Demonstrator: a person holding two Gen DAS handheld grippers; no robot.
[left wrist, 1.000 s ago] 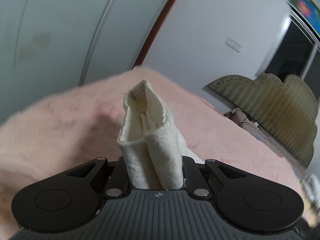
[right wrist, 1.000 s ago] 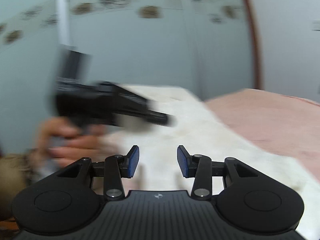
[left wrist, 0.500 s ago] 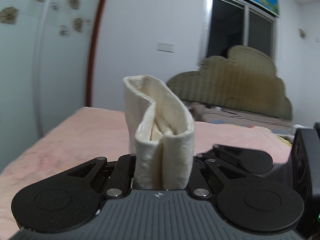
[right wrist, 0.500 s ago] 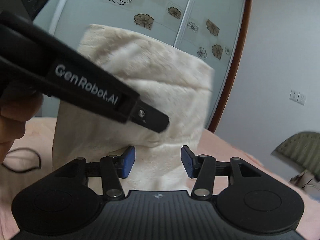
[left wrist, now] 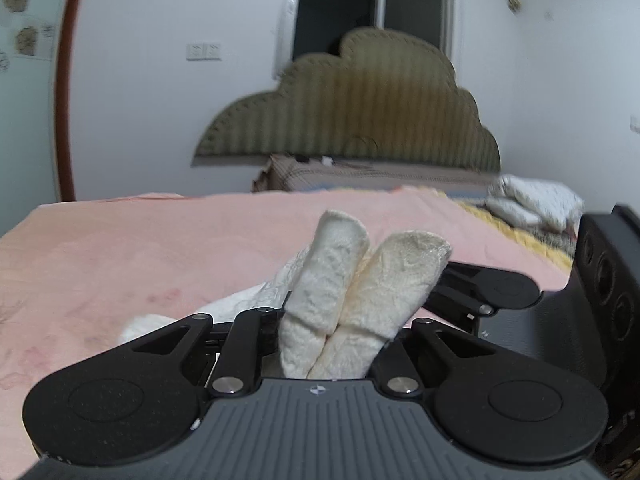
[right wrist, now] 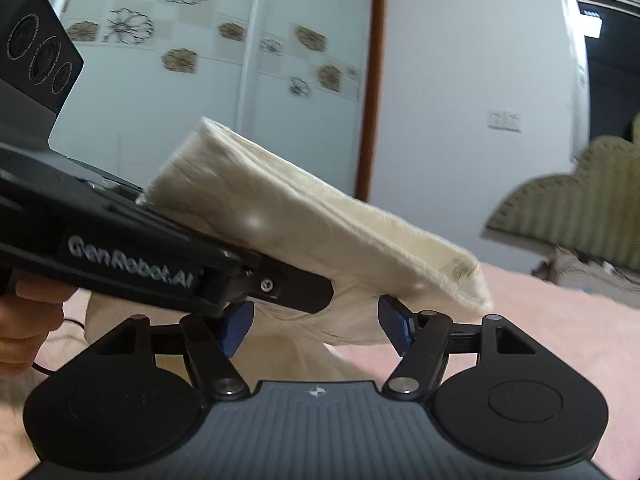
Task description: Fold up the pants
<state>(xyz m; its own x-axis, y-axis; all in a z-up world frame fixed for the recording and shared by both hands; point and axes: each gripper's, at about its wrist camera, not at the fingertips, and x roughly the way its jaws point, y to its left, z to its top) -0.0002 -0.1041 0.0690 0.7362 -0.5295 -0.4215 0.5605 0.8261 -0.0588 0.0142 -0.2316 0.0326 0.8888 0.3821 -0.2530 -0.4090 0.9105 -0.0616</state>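
Our left tool (left wrist: 332, 344) clamps the cream pants (right wrist: 320, 236), lifted above the pink bed (left wrist: 160, 248); our right tool (right wrist: 316, 328) has just been opening, empty, under the cloth. If it closes off the edge, we judge the fold sags.

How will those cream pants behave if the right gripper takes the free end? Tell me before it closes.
Probably floppy: the cream pants sag below the left gripper clamping them. Likely light, since that one pinch carries the doubled bundle. The fuzzy pile should grip rather than slip, but the layers may slide apart unless the right gripper, whose jaws have just been opening around the hanging cloth, catches them all.
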